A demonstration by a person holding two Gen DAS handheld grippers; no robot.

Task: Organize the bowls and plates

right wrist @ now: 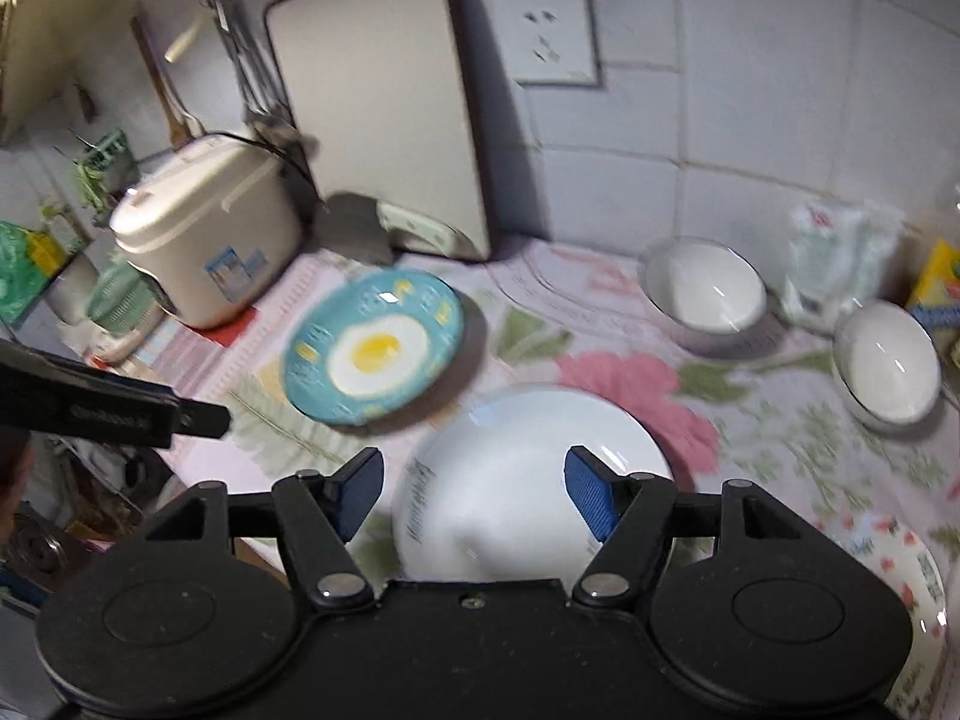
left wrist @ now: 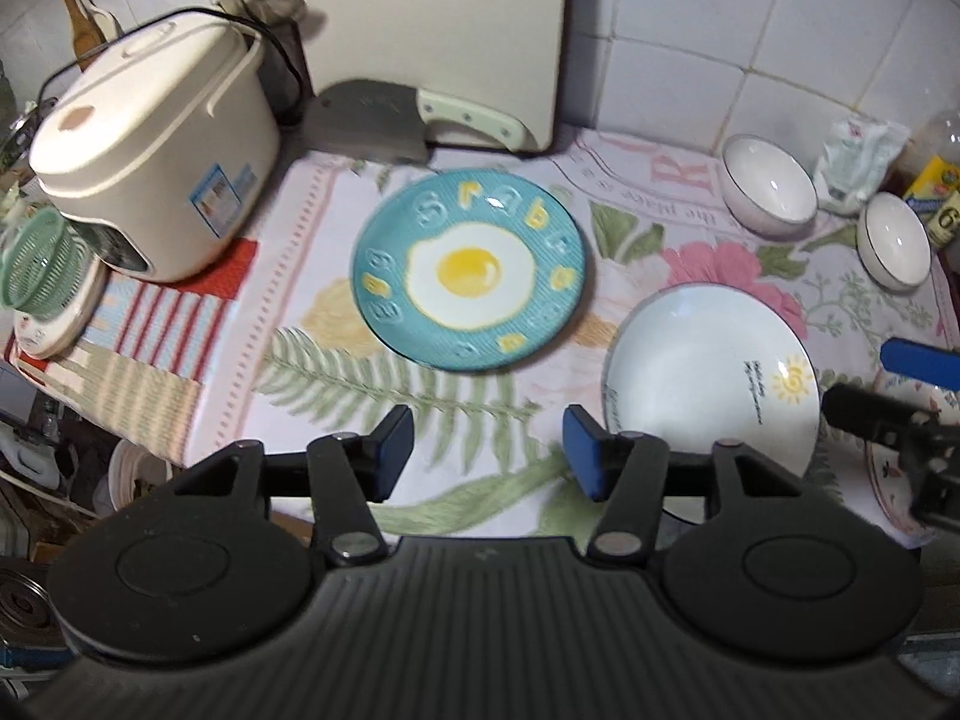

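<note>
Both tools, left (left wrist: 489, 450) and right (right wrist: 474, 492), hang with jaws apart, empty, above the worktop (left wrist: 336, 372); blue plate (left wrist: 471, 270) mid-worktop, white plate (left wrist: 711, 384) beside it, two bowls (left wrist: 768, 183) near the back edge.

Our left tongs (left wrist: 489, 447) are black with two round bumps, silver screws and blue ridged pads (left wrist: 585, 450). Our right tongs (right wrist: 474, 492) look the same. One black arm (right wrist: 114, 408) has small pale writing on its side.

Teal egg-print plate (left wrist: 469, 271) beside white sun-print plate (left wrist: 711, 387); two white bowls (left wrist: 769, 186) (left wrist: 894, 247) behind, all upright.
</note>
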